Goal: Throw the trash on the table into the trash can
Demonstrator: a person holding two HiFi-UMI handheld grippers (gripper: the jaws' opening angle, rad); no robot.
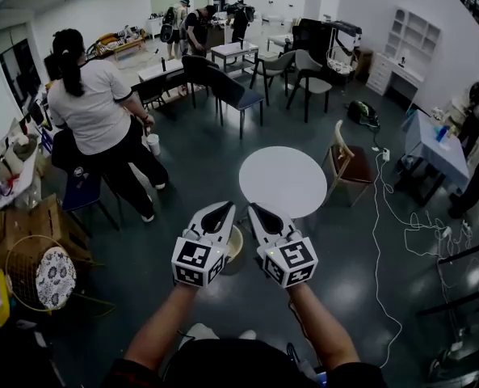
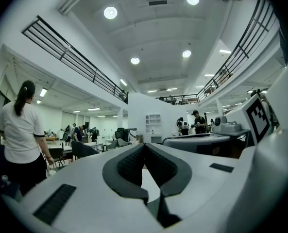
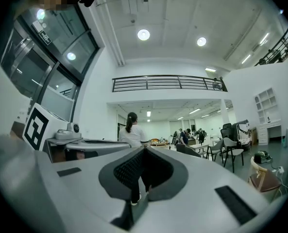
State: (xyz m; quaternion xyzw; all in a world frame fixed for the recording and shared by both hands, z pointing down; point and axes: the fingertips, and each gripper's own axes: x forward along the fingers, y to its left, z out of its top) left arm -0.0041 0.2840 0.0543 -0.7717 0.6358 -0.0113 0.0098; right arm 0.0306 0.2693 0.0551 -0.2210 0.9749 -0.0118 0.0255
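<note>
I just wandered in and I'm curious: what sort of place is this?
Likely an open workshop or lab hall: desks with chairs, loose cables across the floor, and a railed upper gallery.

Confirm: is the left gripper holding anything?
No, the left gripper has its jaws closed tip to tip with nothing between them.

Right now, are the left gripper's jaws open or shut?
Shut. In the left gripper view, the left gripper has its jaws meeting at the tips, with nothing held between them.
</note>
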